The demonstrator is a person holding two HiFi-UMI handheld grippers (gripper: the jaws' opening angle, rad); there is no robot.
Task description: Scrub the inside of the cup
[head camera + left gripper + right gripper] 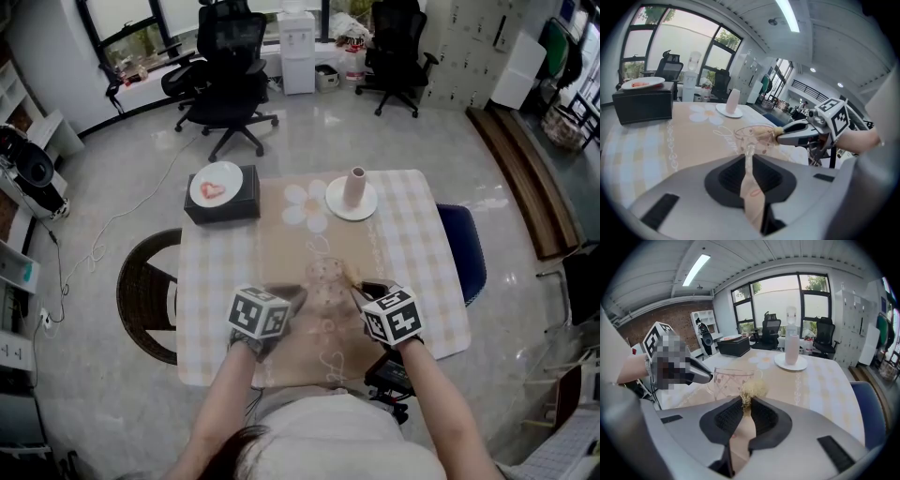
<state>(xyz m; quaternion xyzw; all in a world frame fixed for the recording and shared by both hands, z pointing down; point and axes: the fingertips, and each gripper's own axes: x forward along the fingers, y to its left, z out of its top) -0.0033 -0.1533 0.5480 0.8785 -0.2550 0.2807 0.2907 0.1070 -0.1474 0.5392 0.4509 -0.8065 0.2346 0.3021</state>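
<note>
A clear glass cup printed with small hearts stands on the beige runner near the table's front. My left gripper is shut on the cup's left side; in the left gripper view a glass part of the cup sits pinched between the jaws. My right gripper is shut on a straw-coloured fibre scrubber. The scrubber is at the cup's rim on the right side. In the right gripper view the cup stands just beyond the scrubber, with the left gripper against its far side.
A black box bearing a white plate sits at the table's back left. A pink tumbler stands on a white saucer at the back middle. Office chairs stand beyond; a wicker chair left, a blue seat right.
</note>
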